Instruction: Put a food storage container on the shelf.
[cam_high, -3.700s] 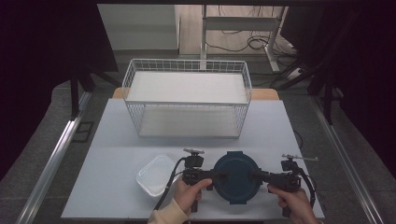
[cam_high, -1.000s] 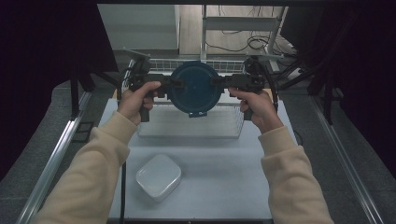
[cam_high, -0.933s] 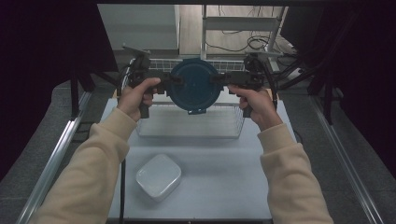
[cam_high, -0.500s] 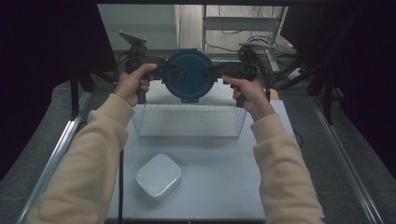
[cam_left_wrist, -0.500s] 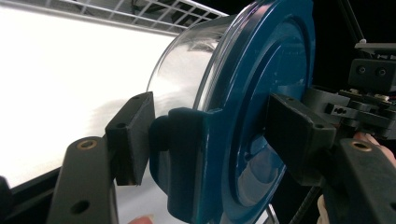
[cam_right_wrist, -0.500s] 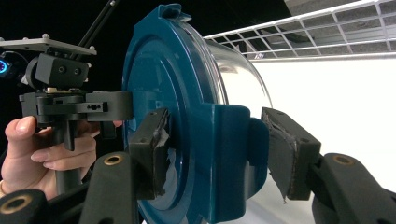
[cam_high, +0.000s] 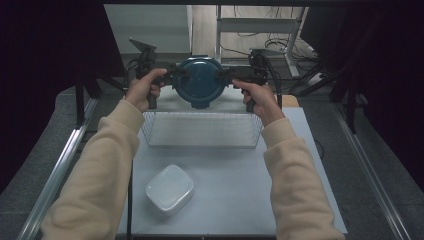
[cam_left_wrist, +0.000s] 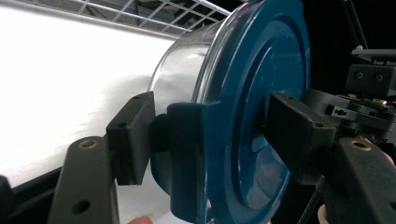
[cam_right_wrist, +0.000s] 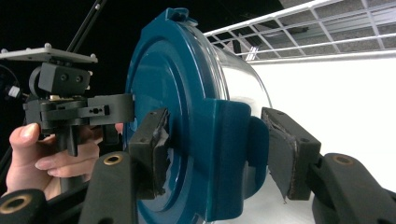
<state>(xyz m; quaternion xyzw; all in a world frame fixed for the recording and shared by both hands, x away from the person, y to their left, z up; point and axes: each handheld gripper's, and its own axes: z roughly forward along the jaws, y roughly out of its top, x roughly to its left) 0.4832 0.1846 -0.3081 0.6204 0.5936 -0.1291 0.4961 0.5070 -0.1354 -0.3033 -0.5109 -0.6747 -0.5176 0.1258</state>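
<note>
Two sets of jaws hold one round box with a blue lid (cam_high: 201, 82) between them. It sits in the upper middle of the high view, up in the air, over the far side of the white wire basket (cam_high: 201, 129). The lid faces me and the clear tub part points away.

Lifting the box off the worktop (cam_high: 225, 195) looks done. I think what is left is to lower it into the basket and then let go. It does not touch the basket yet, as far as I can tell.

My left gripper (cam_high: 172, 76) pinches the blue clip on the left edge of the box. In the left gripper view, one jaw sits behind the clip and the other jaw rests on the lid's face, with the box (cam_left_wrist: 243, 116) right in the middle of the frame. My right gripper (cam_high: 226, 76) does the same on the right edge. In the right gripper view the box (cam_right_wrist: 196, 121) fills the middle, with one jaw on the lid side and one jaw on the tub side of the clip. Both pairs stay partly spread because the clip is thick.

One small white box (cam_high: 170, 189) lies alone on the worktop in the lower left middle, well apart from all this.
</note>
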